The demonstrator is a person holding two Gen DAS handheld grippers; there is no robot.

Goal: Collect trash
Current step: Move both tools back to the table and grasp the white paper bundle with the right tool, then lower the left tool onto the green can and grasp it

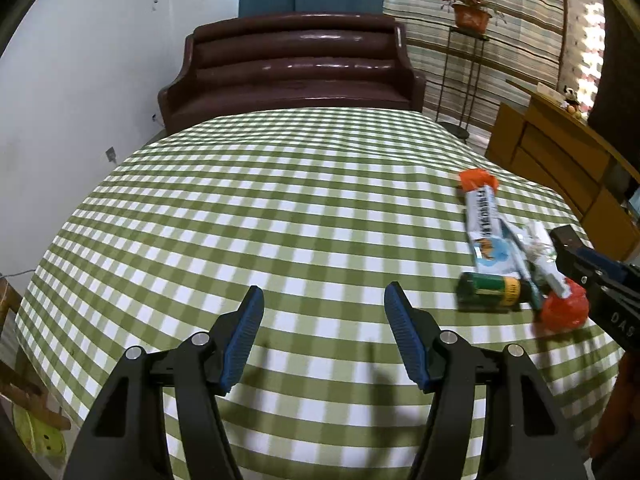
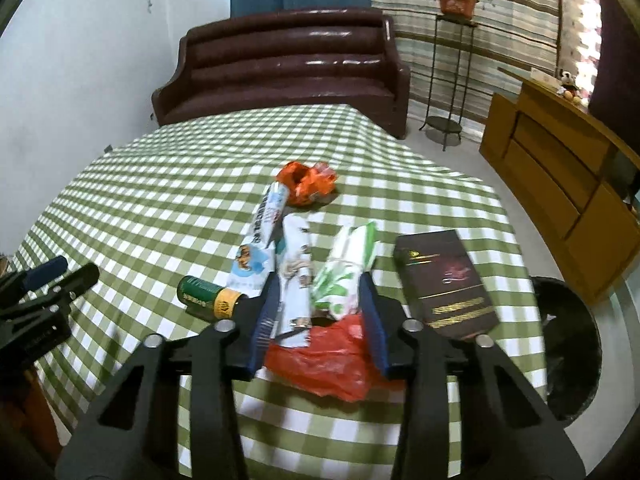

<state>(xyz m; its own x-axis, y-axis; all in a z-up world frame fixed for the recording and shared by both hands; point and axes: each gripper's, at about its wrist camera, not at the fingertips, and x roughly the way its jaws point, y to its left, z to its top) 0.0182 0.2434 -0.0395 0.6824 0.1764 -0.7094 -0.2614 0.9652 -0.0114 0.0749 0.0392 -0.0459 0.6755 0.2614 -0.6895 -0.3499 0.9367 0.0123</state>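
In the left wrist view, the left gripper (image 1: 324, 334) hangs over bare green-checked counter (image 1: 248, 216), its blue fingers (image 1: 245, 336) spread wide with nothing between them; the trash pile (image 1: 504, 256) lies to the right, by the right gripper (image 1: 592, 276). In the right wrist view, the right gripper (image 2: 320, 320) has its fingers (image 2: 265, 320) around a white printed wrapper (image 2: 296, 276) and a green-and-white packet (image 2: 346, 272), over a red plastic bag (image 2: 328, 360); whether they pinch is unclear. A green can (image 2: 208, 294) lies left, a dark box (image 2: 444, 280) right, a crumpled orange wrapper (image 2: 306, 184) farther off.
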